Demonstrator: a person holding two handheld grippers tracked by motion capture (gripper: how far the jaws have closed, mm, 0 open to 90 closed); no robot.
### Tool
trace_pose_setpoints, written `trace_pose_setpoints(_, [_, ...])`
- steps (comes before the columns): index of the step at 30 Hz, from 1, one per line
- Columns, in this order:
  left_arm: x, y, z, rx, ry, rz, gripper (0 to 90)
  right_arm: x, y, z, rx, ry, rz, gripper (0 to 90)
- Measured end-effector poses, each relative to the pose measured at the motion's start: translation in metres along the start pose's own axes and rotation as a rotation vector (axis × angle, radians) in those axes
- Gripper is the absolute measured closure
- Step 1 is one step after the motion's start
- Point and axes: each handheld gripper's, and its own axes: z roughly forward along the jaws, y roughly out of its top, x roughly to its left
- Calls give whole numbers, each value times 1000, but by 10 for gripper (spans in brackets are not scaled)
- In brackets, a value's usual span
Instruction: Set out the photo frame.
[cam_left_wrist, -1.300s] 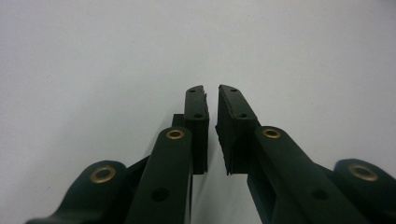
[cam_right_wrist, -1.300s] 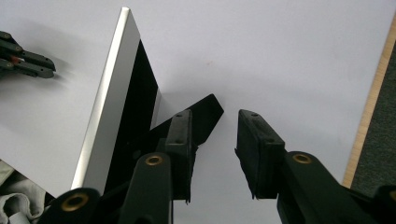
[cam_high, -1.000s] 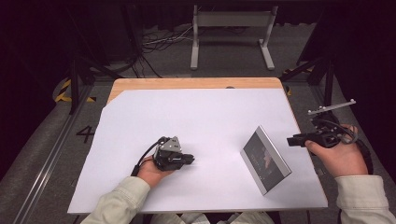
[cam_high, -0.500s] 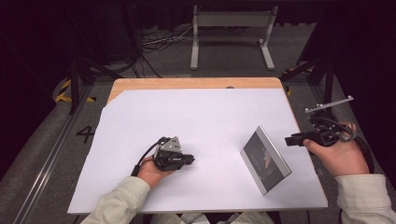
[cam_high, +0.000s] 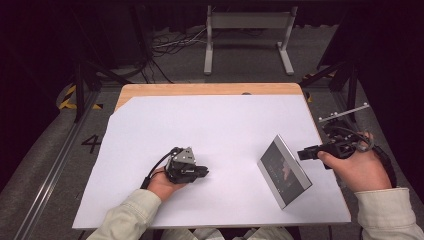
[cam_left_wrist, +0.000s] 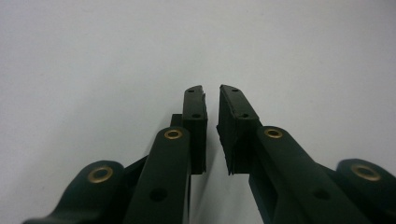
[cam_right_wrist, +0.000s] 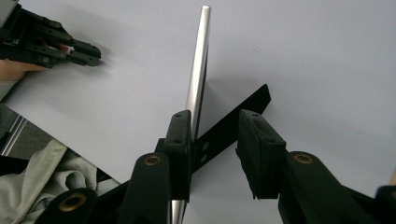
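Landmark: silver-framed rectangular picture frame with dark glossy face (cam_high: 284, 171), standing tilted on its edge on the white-covered worktop (cam_high: 225, 125), toward the worktop's near right corner. In the right gripper view its thin silver edge (cam_right_wrist: 198, 74) runs up the middle, with a black flat back stand (cam_right_wrist: 233, 122) angling out behind it onto the white surface.

Right hand-held gripper (cam_high: 306, 153): just right of the frame, tips pointing at the frame's right edge, held in the person's right hand (cam_high: 356, 167) over the worktop's right edge. In its own view (cam_right_wrist: 215, 122) the jaws are spread with a clear gap; the frame's edge lies right along the inner side of the left jaw, and the stand passes behind the gap. Cannot tell if a jaw touches the frame; nothing is pinched.

Left hand-held gripper (cam_high: 202, 172): well left of the frame, low on the white surface, tips pointing toward the frame, held in the left hand (cam_high: 162, 184). Grey three-cornered plate (cam_high: 184, 155) on top. In its own view (cam_left_wrist: 212, 88) the jaws are nearly together, a narrow slit between the tips, nothing between them, bare white surface ahead.

Pale sleeves (cam_high: 127, 217) come in from the near edge, left of the frame.
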Motion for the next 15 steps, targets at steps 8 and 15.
trace_pose_setpoints(8, [0,0,1,3,-7,0,810,6,4,11,40,1,-8,651])
trace_pose_setpoints(15, [0,0,1,6,-9,-2,805,10,5,21,65,-7,-13,644])
